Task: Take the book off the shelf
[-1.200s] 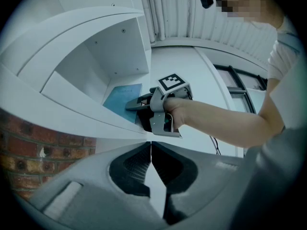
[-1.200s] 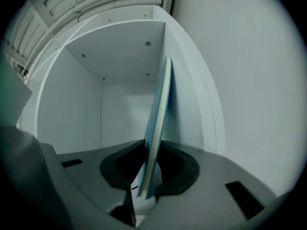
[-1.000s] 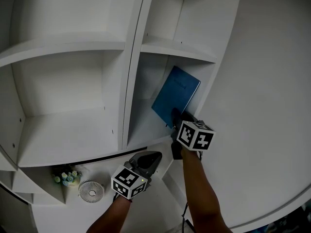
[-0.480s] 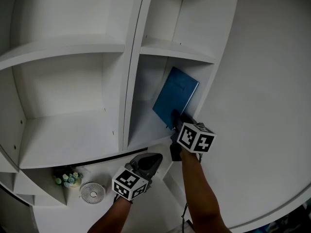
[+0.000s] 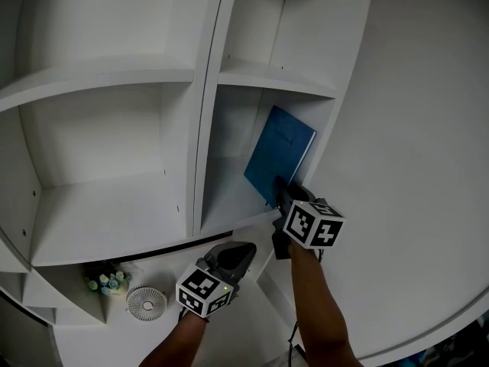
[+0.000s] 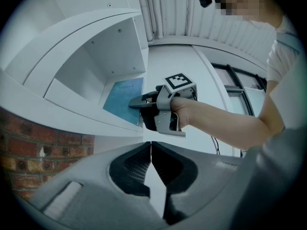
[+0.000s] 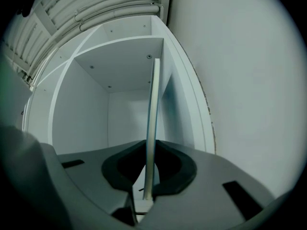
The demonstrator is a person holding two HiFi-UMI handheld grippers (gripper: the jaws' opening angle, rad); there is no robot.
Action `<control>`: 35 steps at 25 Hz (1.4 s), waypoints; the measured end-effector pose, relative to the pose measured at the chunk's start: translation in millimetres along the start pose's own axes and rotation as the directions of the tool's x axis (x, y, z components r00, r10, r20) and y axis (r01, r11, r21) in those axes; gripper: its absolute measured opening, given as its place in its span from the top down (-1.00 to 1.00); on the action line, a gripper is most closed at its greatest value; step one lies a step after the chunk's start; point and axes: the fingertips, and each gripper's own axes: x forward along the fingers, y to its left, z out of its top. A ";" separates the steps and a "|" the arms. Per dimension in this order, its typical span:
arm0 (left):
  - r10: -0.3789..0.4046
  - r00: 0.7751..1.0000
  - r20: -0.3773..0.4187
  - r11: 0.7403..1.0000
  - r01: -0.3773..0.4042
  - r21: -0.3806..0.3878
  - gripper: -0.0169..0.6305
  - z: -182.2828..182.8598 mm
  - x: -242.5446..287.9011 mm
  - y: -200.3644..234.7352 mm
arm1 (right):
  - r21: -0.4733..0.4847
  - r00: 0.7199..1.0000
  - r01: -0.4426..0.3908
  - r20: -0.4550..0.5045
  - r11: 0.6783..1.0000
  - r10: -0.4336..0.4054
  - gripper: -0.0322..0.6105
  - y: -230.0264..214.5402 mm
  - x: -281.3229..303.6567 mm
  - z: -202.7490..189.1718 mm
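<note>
A thin blue book leans in the right-hand compartment of the white shelf, its top resting against the side wall. My right gripper is shut on the book's lower front edge. In the right gripper view the book stands edge-on between the pads, which press on both its sides. The left gripper view shows the same book with the right gripper on it. My left gripper hangs lower, in front of the shelf base, shut with nothing in it.
A vertical divider separates the book's compartment from a wide bare one at the left. A small round fan and a bunch of flowers sit on the lowest ledge. A white wall runs along the right.
The right gripper and the book's lower edge have shifted slightly to the right and towards me. The left gripper has stayed where it was.
</note>
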 end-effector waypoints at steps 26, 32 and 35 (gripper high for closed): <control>-0.039 0.999 -0.018 0.999 0.039 0.011 0.92 0.5 7.2 -24.5 | 0.036 0.999 -0.016 0.030 0.999 0.015 0.73 -15.7 -56.7 4.0; -0.038 0.999 -0.027 0.999 0.038 0.012 0.92 -1.5 7.1 -24.4 | 0.012 0.998 -0.039 0.048 0.999 0.039 0.72 -17.2 -55.1 6.5; -0.039 0.999 -0.030 0.999 0.040 0.012 0.92 -2.2 7.6 -24.3 | 0.004 0.997 -0.062 0.048 0.998 0.061 0.64 -16.3 -51.2 9.1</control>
